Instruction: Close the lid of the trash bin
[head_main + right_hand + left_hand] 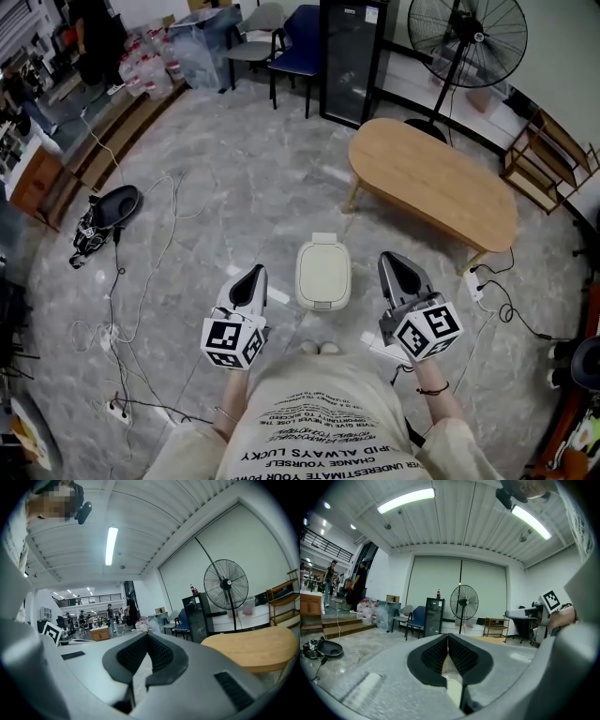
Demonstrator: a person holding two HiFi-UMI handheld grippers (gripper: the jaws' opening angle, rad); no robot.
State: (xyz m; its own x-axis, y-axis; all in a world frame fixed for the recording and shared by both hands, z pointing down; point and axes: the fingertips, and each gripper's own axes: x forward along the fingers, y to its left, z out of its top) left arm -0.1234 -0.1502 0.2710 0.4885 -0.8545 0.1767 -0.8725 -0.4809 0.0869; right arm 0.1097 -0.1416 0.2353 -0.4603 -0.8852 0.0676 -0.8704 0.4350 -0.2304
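A small cream trash bin (323,275) stands on the grey floor in front of the person, its lid lying flat on top. My left gripper (254,273) hangs just left of the bin and my right gripper (393,259) just right of it, both held level above the floor and apart from the bin. In the left gripper view the left gripper (448,637) has its jaws together with nothing between them. In the right gripper view the right gripper (147,635) is likewise shut and empty. The bin is out of sight in both gripper views.
A low oval wooden table (431,178) stands right of the bin. A standing fan (466,33), a black cabinet (351,56) and chairs (293,42) line the far side. Cables (141,281) and a black headset (103,217) lie on the floor at left. A power strip (475,286) lies at right.
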